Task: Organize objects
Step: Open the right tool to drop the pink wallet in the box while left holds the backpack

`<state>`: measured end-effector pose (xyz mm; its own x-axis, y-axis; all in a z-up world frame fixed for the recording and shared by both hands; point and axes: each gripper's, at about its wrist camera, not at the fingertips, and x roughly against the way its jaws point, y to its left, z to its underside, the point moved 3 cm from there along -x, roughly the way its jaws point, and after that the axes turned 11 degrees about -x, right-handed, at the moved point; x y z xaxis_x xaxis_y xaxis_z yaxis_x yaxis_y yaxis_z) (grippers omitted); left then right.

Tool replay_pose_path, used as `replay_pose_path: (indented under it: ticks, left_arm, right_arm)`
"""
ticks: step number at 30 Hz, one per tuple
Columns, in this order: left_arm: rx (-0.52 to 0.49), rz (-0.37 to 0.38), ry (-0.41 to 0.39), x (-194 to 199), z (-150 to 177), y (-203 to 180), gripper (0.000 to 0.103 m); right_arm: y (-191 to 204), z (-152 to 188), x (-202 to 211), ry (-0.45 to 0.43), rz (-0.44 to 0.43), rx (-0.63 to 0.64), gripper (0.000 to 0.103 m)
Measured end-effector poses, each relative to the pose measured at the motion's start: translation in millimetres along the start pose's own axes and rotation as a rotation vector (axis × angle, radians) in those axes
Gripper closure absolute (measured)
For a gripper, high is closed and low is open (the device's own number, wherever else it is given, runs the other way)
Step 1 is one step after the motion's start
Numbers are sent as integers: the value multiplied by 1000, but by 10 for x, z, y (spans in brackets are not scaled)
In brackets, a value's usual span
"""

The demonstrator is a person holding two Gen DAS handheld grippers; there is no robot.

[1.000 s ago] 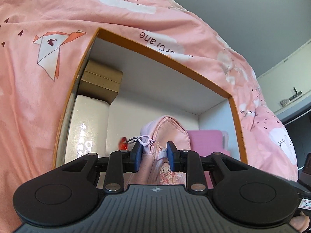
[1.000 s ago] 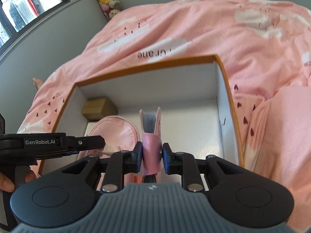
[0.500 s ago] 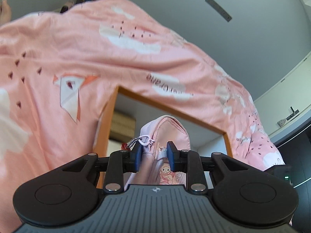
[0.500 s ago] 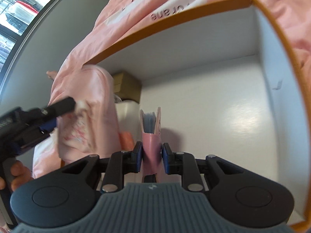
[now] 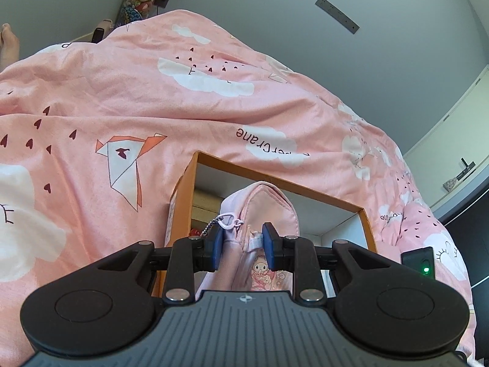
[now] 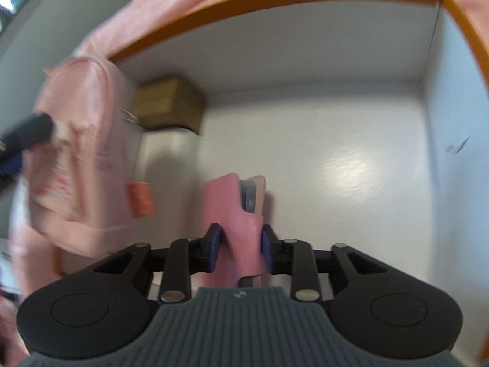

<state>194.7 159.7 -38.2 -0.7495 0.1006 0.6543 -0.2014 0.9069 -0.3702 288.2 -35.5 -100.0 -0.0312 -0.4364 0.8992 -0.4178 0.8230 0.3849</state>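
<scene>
Pink pouch (image 5: 259,211) at lower centre of the left view, clamped between the left gripper (image 5: 241,246) fingers, held above the box (image 5: 363,223) rim; keychain (image 5: 224,220) hangs at its left side; pink wallet (image 6: 235,214) at lower centre of the right view, pinched by the right gripper (image 6: 240,246), inside the white box interior; right view blurred; brown carton (image 6: 169,107) in the box's upper-left corner; pink duvet (image 5: 122,91) surrounds the box.

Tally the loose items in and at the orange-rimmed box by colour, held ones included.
Pink: 2, pouch in left gripper, card holder in right gripper
Brown: 1, carton
White: 1, box
Total: 4
</scene>
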Motion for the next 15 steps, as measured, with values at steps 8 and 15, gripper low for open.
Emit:
replay_pose_path:
  ticks: [8, 15]
  left_arm:
    - [-12, 4, 5, 22, 35, 14, 72]
    - [-16, 9, 12, 18, 61, -3, 72]
  right_arm:
    - [-41, -11, -66, 80, 94, 62, 62]
    - [-17, -59, -153, 164, 113, 74, 58]
